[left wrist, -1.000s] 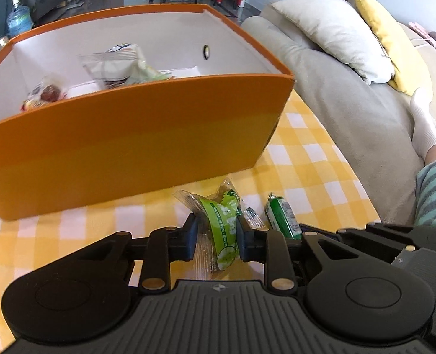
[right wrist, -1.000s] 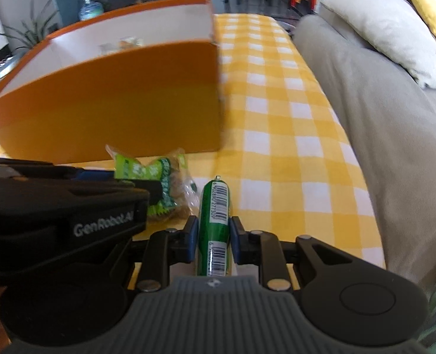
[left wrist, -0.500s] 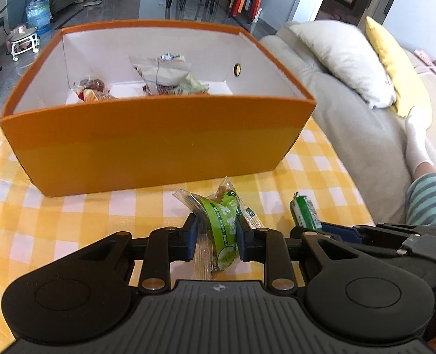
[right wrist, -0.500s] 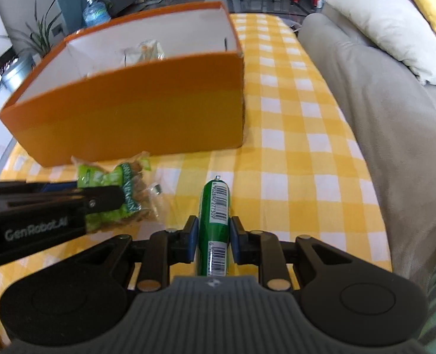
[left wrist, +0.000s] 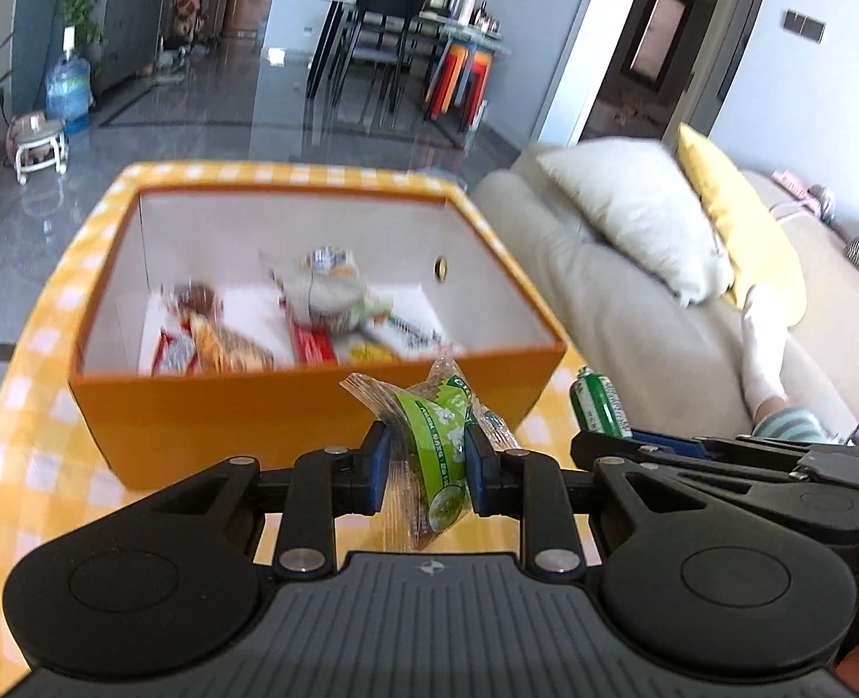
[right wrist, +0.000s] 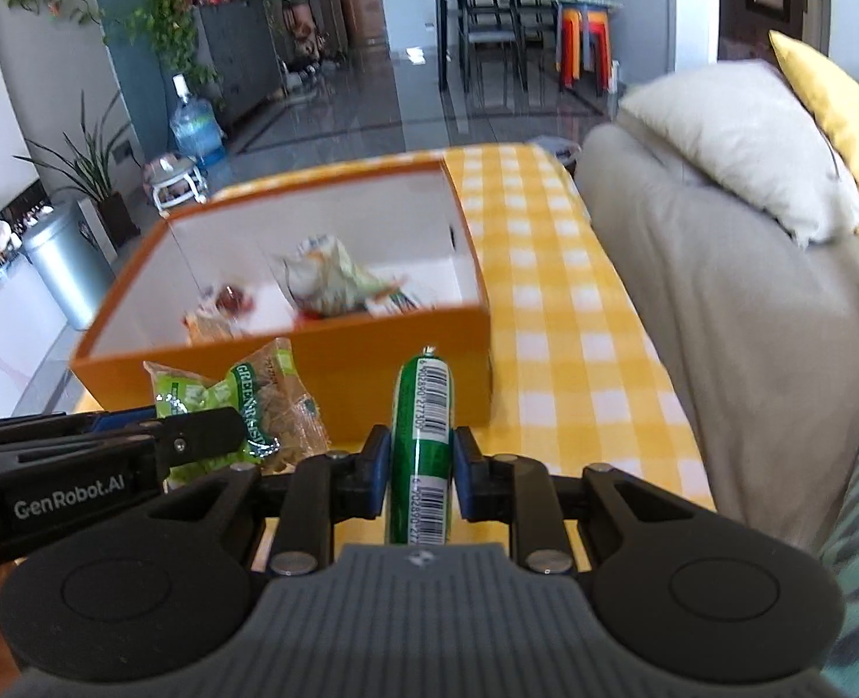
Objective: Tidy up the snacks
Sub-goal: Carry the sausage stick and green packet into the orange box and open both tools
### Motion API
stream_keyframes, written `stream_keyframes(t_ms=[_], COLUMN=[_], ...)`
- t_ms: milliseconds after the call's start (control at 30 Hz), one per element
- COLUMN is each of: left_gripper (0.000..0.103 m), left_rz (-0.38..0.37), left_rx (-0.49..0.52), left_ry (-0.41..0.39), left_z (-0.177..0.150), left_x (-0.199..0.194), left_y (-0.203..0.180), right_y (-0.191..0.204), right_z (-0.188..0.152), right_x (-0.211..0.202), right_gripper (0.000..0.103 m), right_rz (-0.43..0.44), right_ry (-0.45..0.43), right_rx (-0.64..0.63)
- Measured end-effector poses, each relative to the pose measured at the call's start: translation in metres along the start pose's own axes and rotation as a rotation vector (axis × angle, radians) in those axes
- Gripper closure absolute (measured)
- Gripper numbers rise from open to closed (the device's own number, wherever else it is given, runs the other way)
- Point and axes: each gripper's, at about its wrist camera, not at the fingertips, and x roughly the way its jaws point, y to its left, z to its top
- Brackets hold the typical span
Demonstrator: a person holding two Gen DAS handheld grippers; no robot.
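Note:
My left gripper (left wrist: pixel 423 468) is shut on a green-labelled clear snack packet (left wrist: pixel 432 436), held in the air in front of the orange box (left wrist: pixel 289 407). The packet also shows in the right wrist view (right wrist: pixel 243 407). My right gripper (right wrist: pixel 420 465) is shut on a green sausage stick with a barcode (right wrist: pixel 423 424), held just right of the left gripper; it shows in the left wrist view too (left wrist: pixel 598 407). The orange box (right wrist: pixel 336 366) is open and holds several snack packs (left wrist: pixel 324 291).
The box stands on a yellow checked tablecloth (right wrist: pixel 551 314). A grey sofa (right wrist: pixel 720 302) with a white pillow (left wrist: pixel 633 215) and a yellow pillow (left wrist: pixel 737 215) runs along the right. A person's socked foot (left wrist: pixel 763 343) rests on the sofa.
Both grippers have risen with their snacks, so I look down into the box from higher. The box's contents have come into view. Grips are unchanged.

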Motion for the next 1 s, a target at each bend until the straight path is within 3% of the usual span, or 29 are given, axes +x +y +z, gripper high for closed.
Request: stream_keyframes(t_ms=[300, 433, 667, 1000], left_gripper=[0.074, 0.074, 0.074, 0.074], left_rz=[0.041, 0.065, 0.092, 0.140], left_rx=[0.044, 0.065, 0.110, 0.150], left_ry=[-0.068, -0.060, 0.006, 0.134], left_z=[0.048, 0.069, 0.085, 0.094], left_x=[-0.004, 0.007, 0.039, 0.092], left_y=[0.007, 0.009, 0.017, 0.037], right_y=[0.014, 0.020, 0.033, 0.048], right_z=[0.043, 0.069, 0.103, 0.118], right_x=[-0.003, 0.004, 0.039, 0.109], right_gripper=[0.084, 0.084, 0.084, 0.084], right_rz=[0.061, 0.075, 0.066, 0.041], right_ry=[-0.042, -0.059, -0.043, 0.042], right_rx=[-0.048, -0.085, -0.171, -0.318])
